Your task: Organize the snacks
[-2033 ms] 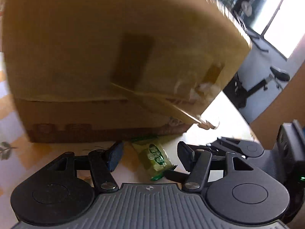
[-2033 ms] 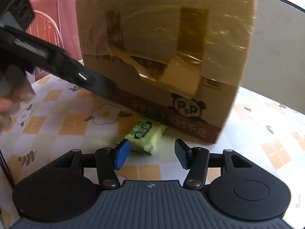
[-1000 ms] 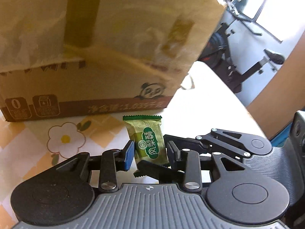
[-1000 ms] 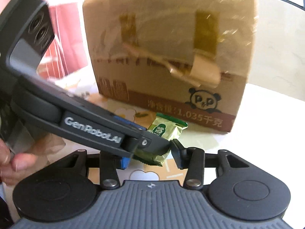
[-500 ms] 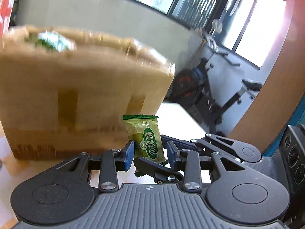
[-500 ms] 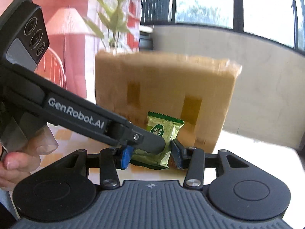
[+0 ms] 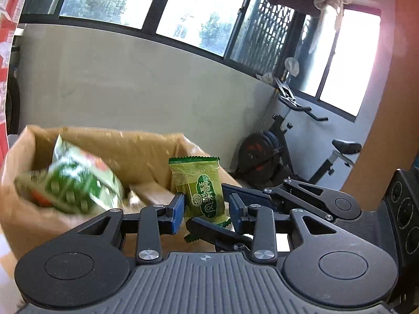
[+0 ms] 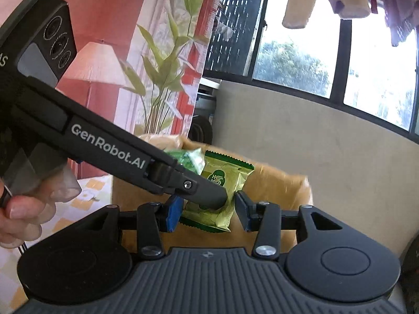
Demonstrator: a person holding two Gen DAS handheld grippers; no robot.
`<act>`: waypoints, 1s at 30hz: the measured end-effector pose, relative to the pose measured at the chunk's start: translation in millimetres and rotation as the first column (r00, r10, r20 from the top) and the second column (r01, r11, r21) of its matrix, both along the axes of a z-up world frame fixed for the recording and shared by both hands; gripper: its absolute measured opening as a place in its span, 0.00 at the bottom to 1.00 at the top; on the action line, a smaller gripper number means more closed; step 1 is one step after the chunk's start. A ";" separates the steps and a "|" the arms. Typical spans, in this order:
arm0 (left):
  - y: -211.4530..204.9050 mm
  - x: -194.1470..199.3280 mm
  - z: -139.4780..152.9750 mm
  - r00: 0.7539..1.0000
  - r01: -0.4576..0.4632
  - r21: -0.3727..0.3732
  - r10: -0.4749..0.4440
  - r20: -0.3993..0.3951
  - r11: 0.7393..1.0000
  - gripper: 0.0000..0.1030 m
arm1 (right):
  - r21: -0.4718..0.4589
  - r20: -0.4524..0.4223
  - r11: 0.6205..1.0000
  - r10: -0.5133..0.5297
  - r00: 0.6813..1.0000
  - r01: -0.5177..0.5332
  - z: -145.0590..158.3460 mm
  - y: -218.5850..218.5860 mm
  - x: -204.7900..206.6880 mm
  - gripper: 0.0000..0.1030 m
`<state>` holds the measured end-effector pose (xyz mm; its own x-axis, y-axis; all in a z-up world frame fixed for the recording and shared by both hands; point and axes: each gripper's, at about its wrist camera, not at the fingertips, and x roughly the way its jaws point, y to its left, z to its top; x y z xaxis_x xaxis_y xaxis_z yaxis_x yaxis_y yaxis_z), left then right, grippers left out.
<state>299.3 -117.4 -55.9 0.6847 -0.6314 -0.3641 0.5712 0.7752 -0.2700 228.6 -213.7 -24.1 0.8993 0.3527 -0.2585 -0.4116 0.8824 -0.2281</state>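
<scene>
A small green snack packet point(image 7: 201, 183) hangs upright in the air, level with the open top of a cardboard box point(image 7: 146, 144). My left gripper point(image 7: 207, 216) is shut on the packet, a blue pad at each side. My right gripper point(image 8: 208, 214) is shut on the same packet point(image 8: 222, 183) from another angle. One of its fingers point(image 7: 209, 231) crosses under the packet in the left wrist view. A left finger point(image 8: 207, 196) lies across the packet's front in the right wrist view. Inside the box is a blurred green snack bag point(image 7: 76, 185).
The box point(image 8: 277, 183) stands on a table with a checked flower cloth point(image 8: 89, 193). A person's hand point(image 8: 23, 209) grips the left tool's handle. An exercise bike point(image 7: 288, 162) stands by the grey wall at the right, under the windows.
Both grippers have risen together with the green packet, from beside the box's base on the table to its rim. The box's open top and contents have come into view.
</scene>
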 end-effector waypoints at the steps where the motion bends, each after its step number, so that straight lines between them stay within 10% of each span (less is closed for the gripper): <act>1: 2.1 8.1 6.9 1.000 -0.007 0.006 0.007 0.002 1.000 0.37 | -0.006 0.002 1.000 0.002 1.000 -0.002 1.2 1.1 9.5 0.45; 13: -4.9 69.4 14.2 0.997 -0.046 0.081 0.051 -0.061 0.996 0.37 | 0.026 -0.132 0.999 -0.029 0.991 0.033 4.7 0.0 94.2 0.45; 16: -5.1 72.7 10.0 0.993 -0.083 0.113 0.091 -0.069 0.990 0.53 | 0.031 -0.162 0.995 -0.090 0.983 0.096 -1.7 -0.7 99.6 0.46; 23: 18.0 48.6 25.5 0.975 -0.214 0.178 0.220 -0.015 0.960 0.84 | 0.092 -0.178 0.979 -0.165 0.970 0.183 8.6 -18.8 76.3 0.81; 30: 39.8 0.8 50.6 0.941 -0.339 0.211 0.334 0.060 0.917 0.90 | 0.154 -0.170 0.949 -0.251 0.953 0.277 35.7 -34.1 32.6 0.97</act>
